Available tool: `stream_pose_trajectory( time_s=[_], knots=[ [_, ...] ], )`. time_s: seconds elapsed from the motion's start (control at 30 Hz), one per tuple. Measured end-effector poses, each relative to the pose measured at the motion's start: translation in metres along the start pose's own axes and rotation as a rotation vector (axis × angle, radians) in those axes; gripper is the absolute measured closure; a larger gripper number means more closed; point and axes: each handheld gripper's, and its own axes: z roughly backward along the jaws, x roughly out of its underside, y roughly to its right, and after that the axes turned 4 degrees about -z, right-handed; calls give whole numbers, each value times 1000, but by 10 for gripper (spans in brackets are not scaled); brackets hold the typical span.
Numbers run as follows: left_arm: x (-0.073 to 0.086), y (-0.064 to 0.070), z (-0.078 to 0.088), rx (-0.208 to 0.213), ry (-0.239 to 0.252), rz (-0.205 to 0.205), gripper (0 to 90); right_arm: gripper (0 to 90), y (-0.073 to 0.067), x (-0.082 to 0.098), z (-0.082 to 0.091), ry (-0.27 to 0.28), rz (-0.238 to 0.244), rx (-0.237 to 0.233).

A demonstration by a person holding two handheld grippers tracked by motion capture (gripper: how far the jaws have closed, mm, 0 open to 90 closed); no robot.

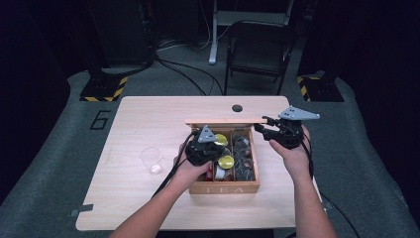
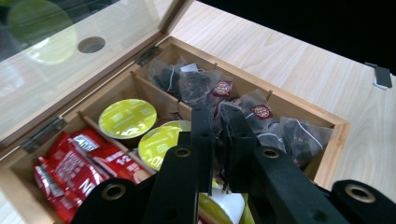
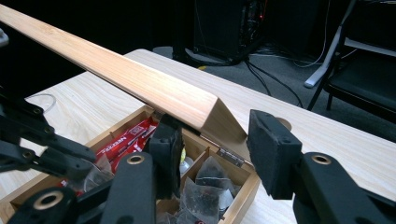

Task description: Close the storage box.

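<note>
While the lid stands raised, both grippers sit at the box, centre of the high view.
Tea box: wooden box (image 1: 225, 188), lettered front, lower centre of the table.
Lid: glass-paned lid (image 1: 223, 120) tilted up at the box's far edge; its corner lies between the right gripper's pads.
Left gripper: left gripper (image 2: 217, 116) over the middle compartment, jaws drawn nearly together, a dark tea bag (image 2: 229, 140) pinched between them.
Right gripper: right gripper (image 3: 215, 140) at the box's upper right corner, jaws apart; contact with the lid cannot be told.
Contents: red sachets (image 2: 70, 163) lower left, yellow-green capsules (image 2: 127, 117) in the middle row, pyramid tea bags (image 2: 196, 81) in the far row.
Nearby: clear cup (image 1: 151, 159) left of the box, well apart.
Surface: pale wood table (image 1: 148, 114) with a round hole (image 1: 237, 108).
Room: grey carpet, dark folding chair (image 1: 257, 49) at top centre, cables, hazard-striped stand bases.
</note>
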Motion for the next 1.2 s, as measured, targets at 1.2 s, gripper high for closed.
stream_pose_trajectory(
  time_s=[1.2],
  knots=[
    [45,-65,122,-206,92,139,861,554,-1,0,0,-2,-4,2]
  ],
)
